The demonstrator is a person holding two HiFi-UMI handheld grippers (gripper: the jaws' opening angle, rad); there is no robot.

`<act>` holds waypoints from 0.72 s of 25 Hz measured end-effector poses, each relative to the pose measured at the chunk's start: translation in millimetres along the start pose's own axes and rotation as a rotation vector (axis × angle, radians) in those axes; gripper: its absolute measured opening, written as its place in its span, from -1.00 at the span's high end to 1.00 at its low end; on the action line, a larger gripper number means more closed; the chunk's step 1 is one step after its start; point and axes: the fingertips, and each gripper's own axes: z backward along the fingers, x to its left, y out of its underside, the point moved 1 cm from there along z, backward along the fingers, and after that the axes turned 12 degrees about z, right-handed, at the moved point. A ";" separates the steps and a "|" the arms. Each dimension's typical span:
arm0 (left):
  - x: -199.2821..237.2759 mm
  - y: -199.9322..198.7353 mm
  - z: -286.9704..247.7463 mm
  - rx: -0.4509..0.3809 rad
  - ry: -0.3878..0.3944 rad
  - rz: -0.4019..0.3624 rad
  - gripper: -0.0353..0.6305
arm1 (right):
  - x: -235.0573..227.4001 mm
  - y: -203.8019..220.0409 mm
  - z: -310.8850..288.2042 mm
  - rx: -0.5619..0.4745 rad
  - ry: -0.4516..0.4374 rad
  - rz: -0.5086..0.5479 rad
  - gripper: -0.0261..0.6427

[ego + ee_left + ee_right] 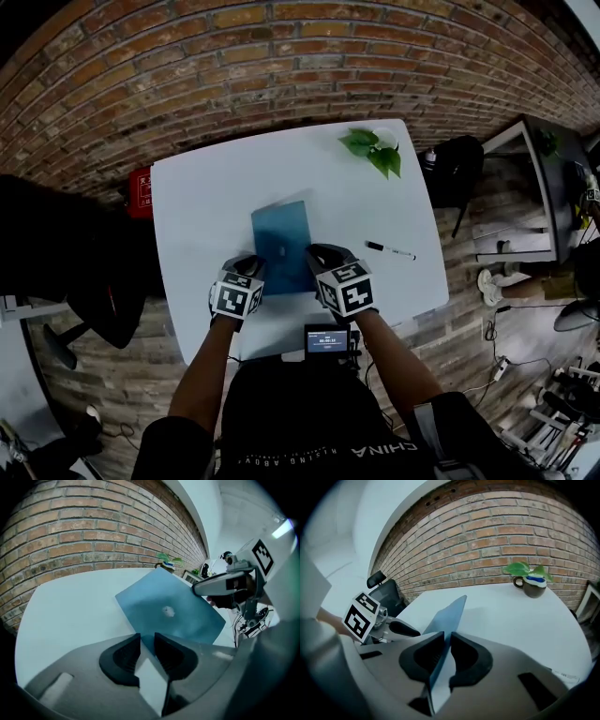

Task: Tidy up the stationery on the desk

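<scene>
Upside down on the person's dark shirt [281, 422], at six o'clock, white letters spell "CHINA". Digits on the small screen [327, 340] above it are too tiny to read, and so is the red sign [141, 192] at nine o'clock.

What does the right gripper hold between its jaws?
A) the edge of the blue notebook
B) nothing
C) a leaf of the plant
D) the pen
A: in the right gripper view the right gripper is closed on the edge of the blue notebook, while the pen lies untouched beside it.
</scene>
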 end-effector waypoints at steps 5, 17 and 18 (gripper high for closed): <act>2.4 0.2 3.1 -0.009 0.013 0.021 0.59 | 17.1 -20.3 9.0 -0.031 -0.030 0.048 0.77; -1.1 -2.4 15.1 -0.040 0.086 0.083 0.54 | 47.9 -49.7 14.7 -0.067 -0.068 0.133 0.76; -3.5 -3.1 17.2 -0.044 0.100 0.089 0.53 | 50.0 -51.4 14.7 -0.070 -0.074 0.133 0.76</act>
